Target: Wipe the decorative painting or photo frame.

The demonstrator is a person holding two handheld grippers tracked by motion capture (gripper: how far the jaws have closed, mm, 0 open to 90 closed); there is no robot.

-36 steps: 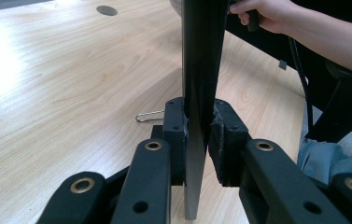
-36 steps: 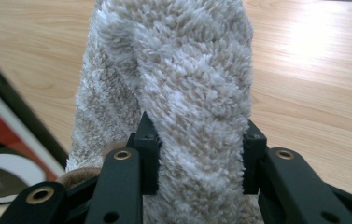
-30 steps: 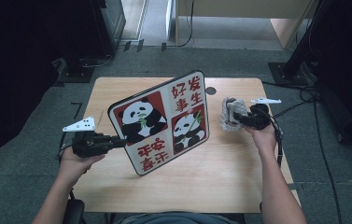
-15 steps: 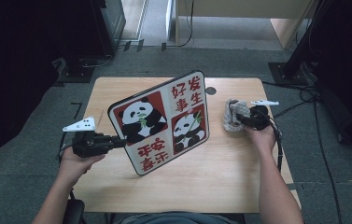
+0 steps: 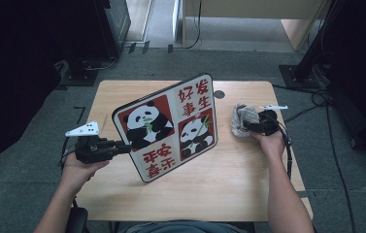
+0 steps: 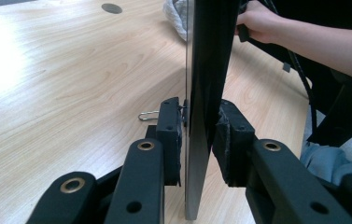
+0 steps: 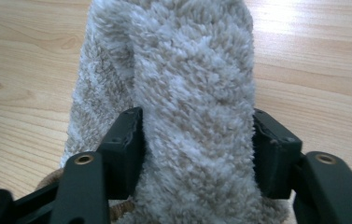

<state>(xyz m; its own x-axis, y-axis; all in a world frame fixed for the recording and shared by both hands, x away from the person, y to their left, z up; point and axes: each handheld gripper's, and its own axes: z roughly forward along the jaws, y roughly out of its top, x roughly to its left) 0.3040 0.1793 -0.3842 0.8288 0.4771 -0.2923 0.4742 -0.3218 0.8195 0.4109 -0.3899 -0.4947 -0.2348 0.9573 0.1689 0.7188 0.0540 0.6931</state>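
Observation:
A flat board (image 5: 171,125) printed with pandas and red characters stands tilted on edge over the wooden table (image 5: 122,94). My left gripper (image 5: 122,145) is shut on the board's left edge; in the left gripper view the board (image 6: 206,70) shows edge-on, clamped between the pads of my left gripper (image 6: 200,135). A fluffy beige cloth (image 5: 242,120) lies bunched at the table's right side, just right of the board. My right gripper (image 5: 248,127) is shut on the cloth; in the right gripper view the cloth (image 7: 183,93) bulges up between the jaws of my right gripper (image 7: 197,144).
A round cable hole (image 5: 219,94) sits in the table behind the board. A small metal clip (image 6: 148,115) lies on the wood beyond the left jaw. Cables (image 5: 311,104) trail on the floor at the right. Dark equipment stands around the table.
The right gripper and the cloth have shifted a little toward the person and left. The board and left gripper have held still.

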